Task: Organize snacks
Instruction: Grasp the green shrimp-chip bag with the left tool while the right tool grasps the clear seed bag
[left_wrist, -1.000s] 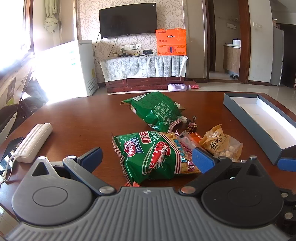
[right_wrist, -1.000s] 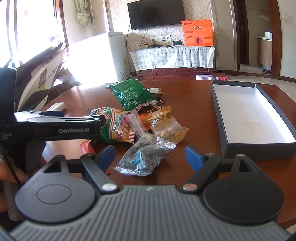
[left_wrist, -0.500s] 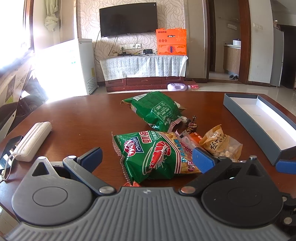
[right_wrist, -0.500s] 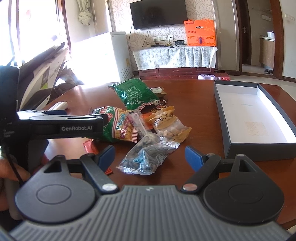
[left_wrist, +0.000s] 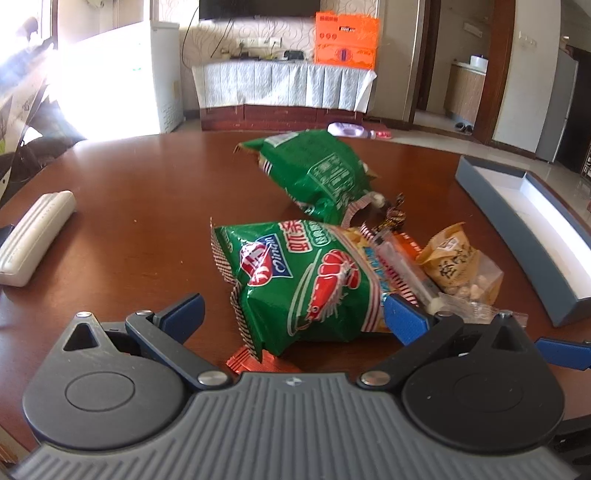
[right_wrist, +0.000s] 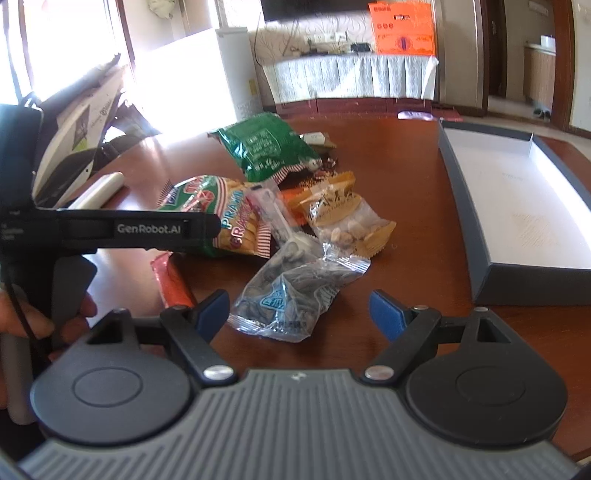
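Waiting on the desk (left_wrist: 147, 192), every snack bag (left_wrist: 306, 280) lies outside the empty box (right_wrist: 517, 206); both hand-held grippers, left (left_wrist: 291, 314) and right (right_wrist: 299, 310), gape, grasping nothing.

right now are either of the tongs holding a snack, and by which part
Nothing is held. The left tongs stand open around the prawn bag; the right tongs stand open by the seed packet.

The left black two-finger gripper with blue pads (left_wrist: 291, 314) is held low and level, its jaws spread wide and empty. The right black two-finger gripper with blue pads (right_wrist: 299, 312) is likewise spread and empty. A hand (right_wrist: 44, 317) is seen gripping the left unit's handle (partly hidden).
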